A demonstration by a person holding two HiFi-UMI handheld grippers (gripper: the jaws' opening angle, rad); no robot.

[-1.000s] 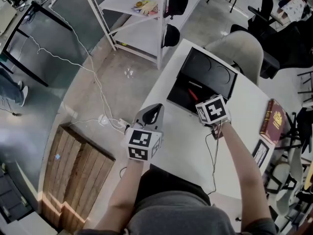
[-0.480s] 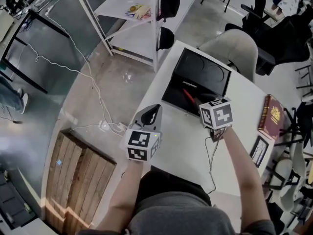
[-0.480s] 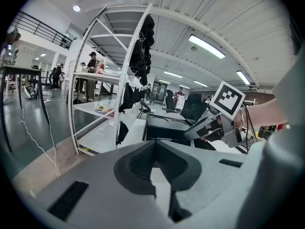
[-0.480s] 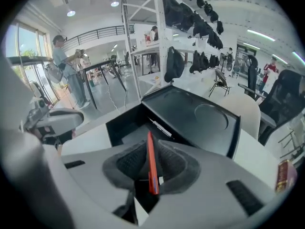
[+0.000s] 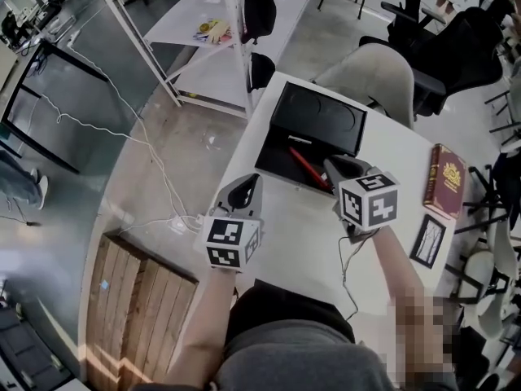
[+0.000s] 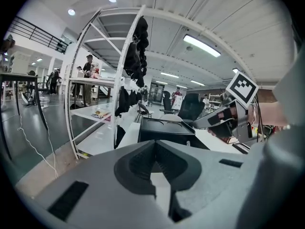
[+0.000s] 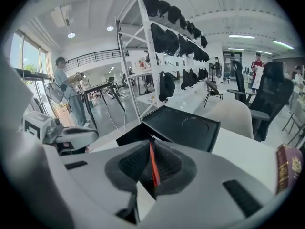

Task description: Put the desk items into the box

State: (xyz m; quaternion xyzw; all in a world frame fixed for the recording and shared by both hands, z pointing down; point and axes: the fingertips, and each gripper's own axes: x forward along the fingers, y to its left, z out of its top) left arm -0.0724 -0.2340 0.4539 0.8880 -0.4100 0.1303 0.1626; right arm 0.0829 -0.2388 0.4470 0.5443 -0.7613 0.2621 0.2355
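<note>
A black box (image 5: 277,168) stands open on the white table (image 5: 309,251), its lid (image 5: 321,119) tipped back. A red pen (image 5: 306,165) lies slanted inside it. My right gripper (image 5: 332,166) hovers over the box's near right corner and points along the pen. Its jaws have just been closing and stand nearly together with nothing gripped. Through their slit the red pen (image 7: 153,165) shows down in the box (image 7: 183,127). My left gripper (image 5: 244,192) hangs shut and empty at the table's left edge, short of the box (image 6: 164,130).
A maroon book (image 5: 445,182) and a small black framed card (image 5: 428,241) lie on the table's right side. A thin cable (image 5: 352,259) trails toward me. A grey chair (image 5: 378,76) stands behind the table, with a white rack (image 5: 203,23) beyond and a wooden pallet (image 5: 138,300) on the floor at left.
My right gripper has lifted up and back from the box, uncovering more of the red pen. The left gripper has hardly moved.
</note>
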